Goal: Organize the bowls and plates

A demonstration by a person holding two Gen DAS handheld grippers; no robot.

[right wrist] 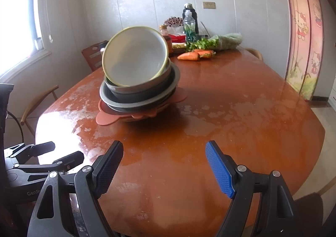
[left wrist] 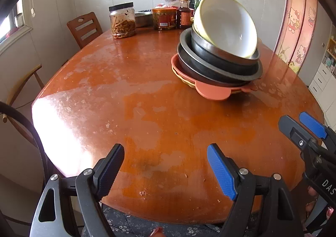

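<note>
A stack of dishes stands on the worn orange table point(left wrist: 147, 110) point(right wrist: 231, 123). On top a white bowl with a yellow rim point(left wrist: 227, 26) point(right wrist: 135, 61) lies tilted inside a steel bowl point(left wrist: 212, 49) point(right wrist: 117, 87). Under them are dark plates point(left wrist: 210, 68) point(right wrist: 126, 101) and, at the bottom, a salmon plate with ear-shaped tabs point(left wrist: 212, 90) point(right wrist: 106, 118). My left gripper point(left wrist: 166, 165) hangs open over the table's near edge, well short of the stack. My right gripper point(right wrist: 163, 163) is open too, also near the front edge, with nothing between its fingers.
Jars point(left wrist: 122, 20), sauce bottles point(left wrist: 184, 13) and a steel dish point(left wrist: 143, 18) crowd the far end of the table. Carrots point(right wrist: 189, 56) and leafy greens point(right wrist: 212, 42) lie at the far right. Wooden chairs point(left wrist: 84, 27) stand around the left side.
</note>
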